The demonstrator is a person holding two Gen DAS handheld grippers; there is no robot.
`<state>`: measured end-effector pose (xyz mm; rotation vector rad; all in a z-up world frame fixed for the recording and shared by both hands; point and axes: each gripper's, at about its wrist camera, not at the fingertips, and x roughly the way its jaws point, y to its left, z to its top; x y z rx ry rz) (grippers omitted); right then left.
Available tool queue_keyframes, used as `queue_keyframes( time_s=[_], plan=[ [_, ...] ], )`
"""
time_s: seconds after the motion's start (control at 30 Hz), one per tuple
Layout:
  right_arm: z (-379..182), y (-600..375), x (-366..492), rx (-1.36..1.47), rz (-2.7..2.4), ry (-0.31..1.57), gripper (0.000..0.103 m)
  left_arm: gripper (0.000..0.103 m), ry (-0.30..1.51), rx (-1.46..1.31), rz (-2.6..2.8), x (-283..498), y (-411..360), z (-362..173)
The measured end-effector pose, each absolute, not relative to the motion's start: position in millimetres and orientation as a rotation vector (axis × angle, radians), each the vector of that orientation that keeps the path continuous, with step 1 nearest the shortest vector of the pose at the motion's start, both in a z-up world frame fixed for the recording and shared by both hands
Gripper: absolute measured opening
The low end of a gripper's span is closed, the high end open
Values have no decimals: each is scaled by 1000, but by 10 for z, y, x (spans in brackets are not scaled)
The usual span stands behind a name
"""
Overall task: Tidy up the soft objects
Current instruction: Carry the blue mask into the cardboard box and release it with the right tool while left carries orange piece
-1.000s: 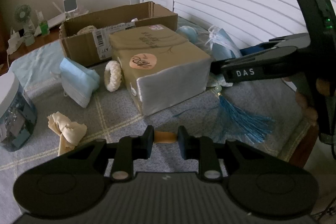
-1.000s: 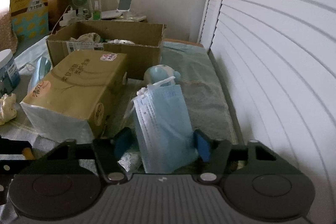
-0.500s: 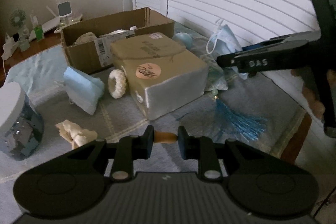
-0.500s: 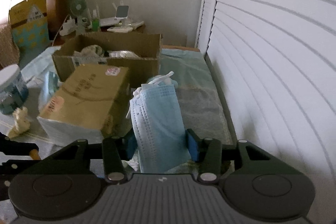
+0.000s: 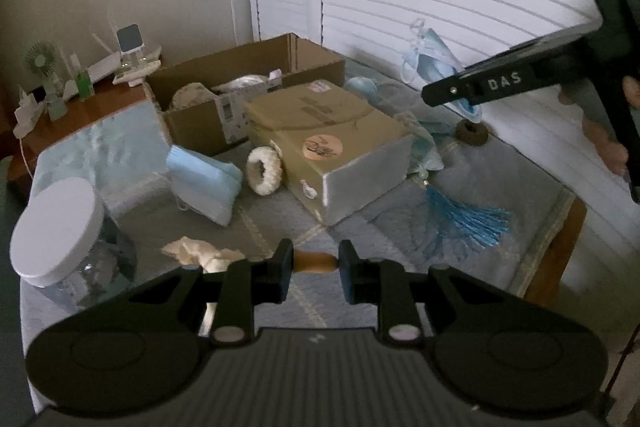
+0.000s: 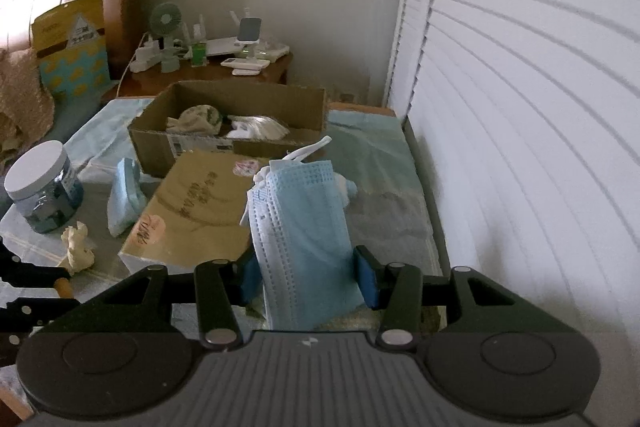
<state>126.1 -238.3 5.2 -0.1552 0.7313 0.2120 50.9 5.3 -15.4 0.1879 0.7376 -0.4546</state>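
My right gripper point(image 6: 306, 273) is shut on a stack of light blue face masks point(image 6: 304, 239) and holds it above the grey cloth. In the left wrist view the same masks point(image 5: 430, 57) hang in the air at the upper right. My left gripper point(image 5: 314, 261) is shut on a small tan-brown piece point(image 5: 316, 263), low over the table's front. An open cardboard box point(image 6: 228, 115) with soft items inside stands at the back, behind a tan tissue pack point(image 5: 320, 131).
On the cloth lie a second mask bundle point(image 5: 204, 183), a white rope ring point(image 5: 264, 171), a cream knotted rag point(image 5: 200, 253), a blue tassel point(image 5: 464, 215) and a dark ring point(image 5: 472, 135). A white-lidded jar point(image 5: 60, 227) stands at the left. Shutters run along the right edge.
Both grippers have risen. The right jaws narrowed onto the masks and lifted them off the cloth. The left gripper stayed shut on the tan piece.
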Motion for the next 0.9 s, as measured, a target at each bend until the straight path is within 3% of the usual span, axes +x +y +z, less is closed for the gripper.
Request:
queue_keyframes(
  time_s=[0.33,0.9],
  plan=[
    [276,-2034,1640,-210,274,711,53,23,704,188,-439,484,280,-62],
    [305,-1693,3128,-168,213,828,54,23,691,153,-367,687,508,-22]
  ],
)
